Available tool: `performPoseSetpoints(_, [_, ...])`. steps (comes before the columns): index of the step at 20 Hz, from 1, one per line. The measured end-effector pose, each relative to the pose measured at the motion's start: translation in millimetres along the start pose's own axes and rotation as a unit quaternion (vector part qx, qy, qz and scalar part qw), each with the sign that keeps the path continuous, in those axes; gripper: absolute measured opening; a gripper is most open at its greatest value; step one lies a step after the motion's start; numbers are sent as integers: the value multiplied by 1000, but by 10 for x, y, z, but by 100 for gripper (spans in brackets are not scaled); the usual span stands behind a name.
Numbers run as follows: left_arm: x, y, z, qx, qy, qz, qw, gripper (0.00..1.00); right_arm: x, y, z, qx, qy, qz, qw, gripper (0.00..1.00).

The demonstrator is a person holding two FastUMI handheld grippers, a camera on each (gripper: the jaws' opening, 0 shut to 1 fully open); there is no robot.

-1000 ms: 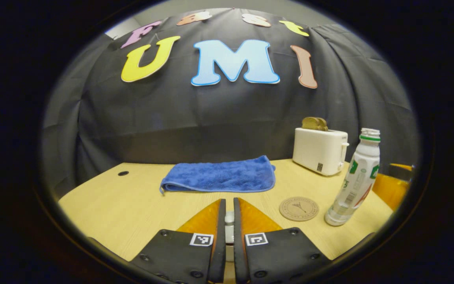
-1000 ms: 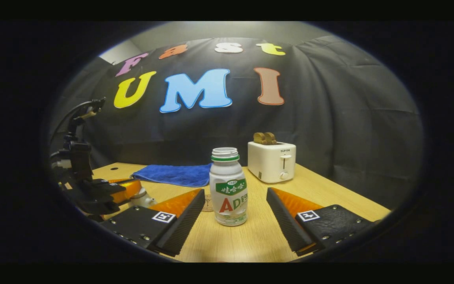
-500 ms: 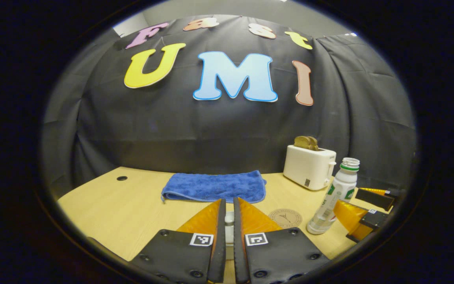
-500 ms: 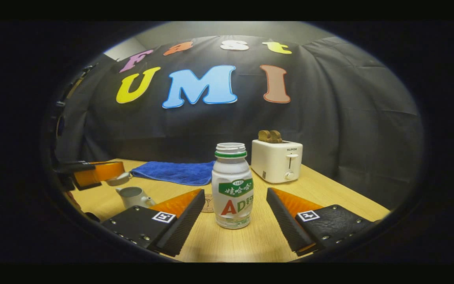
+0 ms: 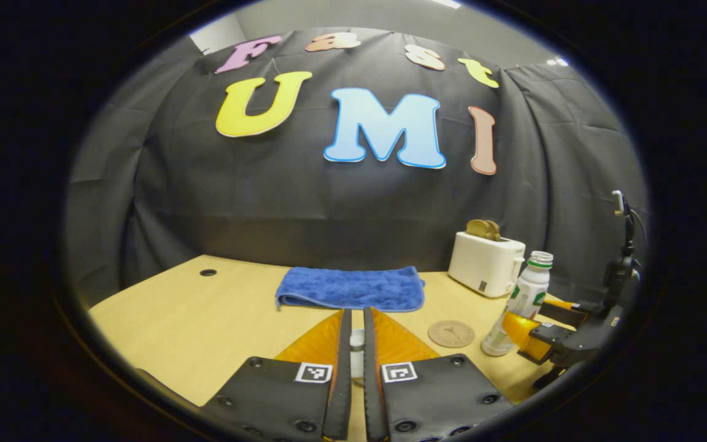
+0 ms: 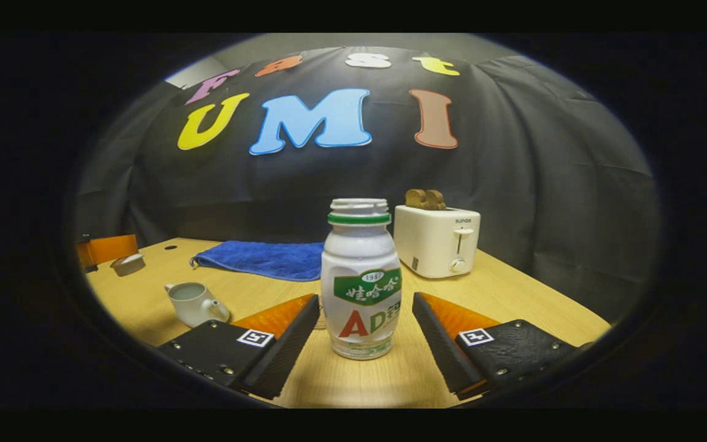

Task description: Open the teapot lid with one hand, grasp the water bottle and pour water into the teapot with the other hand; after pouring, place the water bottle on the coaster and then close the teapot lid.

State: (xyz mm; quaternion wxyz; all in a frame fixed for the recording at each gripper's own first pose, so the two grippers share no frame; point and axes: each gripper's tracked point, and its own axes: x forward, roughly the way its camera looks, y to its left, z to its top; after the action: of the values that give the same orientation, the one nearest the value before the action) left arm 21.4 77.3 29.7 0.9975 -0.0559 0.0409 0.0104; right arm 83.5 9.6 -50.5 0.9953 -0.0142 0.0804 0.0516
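I am holding the teapot lid [image 5: 357, 353] pinched between my left tongs [image 5: 357, 368], whose fingers are clenched on its small knob. Over the last second I have been lifting it up and carrying it off to the left, so in the right gripper view it is now hanging at the far left, well apart from the teapot [image 6: 194, 302], which is standing open on the table [image 6: 255, 294] near my right tongs. That means the first step is done, I judge: the mouth of the pot is free for pouring.

My right tongs [image 6: 363, 334] are spread wide and have been closing in on the water bottle [image 6: 361, 288], which is looming larger than a second ago and now sitting between the two fingers, not yet touched by either. The bottle is standing upright with its cap off. In the left gripper view the coaster [image 5: 451, 333] is lying just left of the bottle, bare and waiting.

Next I am expecting to squeeze the bottle's body and tip it toward the pot on the left. The thin plastic may give under pressure, so a gentle grip is wise.
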Motion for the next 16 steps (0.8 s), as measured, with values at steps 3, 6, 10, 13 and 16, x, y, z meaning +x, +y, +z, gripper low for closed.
performPoseSetpoints(3, [-72, 136, -61, -6, 4, 7, 1000, 19, 35, 35, -76, -2, 13, 3, 1000, 82])
performPoseSetpoints(6, [-103, 242, -112, -10, 8, 11, 1000, 19, 37, 49, -65, -7, 14, 2, 1000, 77])
performPoseSetpoints(10, [-133, 339, -160, -14, 12, 10, 1000, 16, 30, 106, -55, -32, 17, 1, 999, 76])
performPoseSetpoints(13, [-170, 425, -150, -18, 10, 11, 1000, 19, 6, 163, 5, -64, 16, -1, 998, 75])
performPoseSetpoints(16, [-205, 532, -137, -19, 7, 13, 1000, 19, -8, 231, 47, -113, 14, -5, 993, 72])
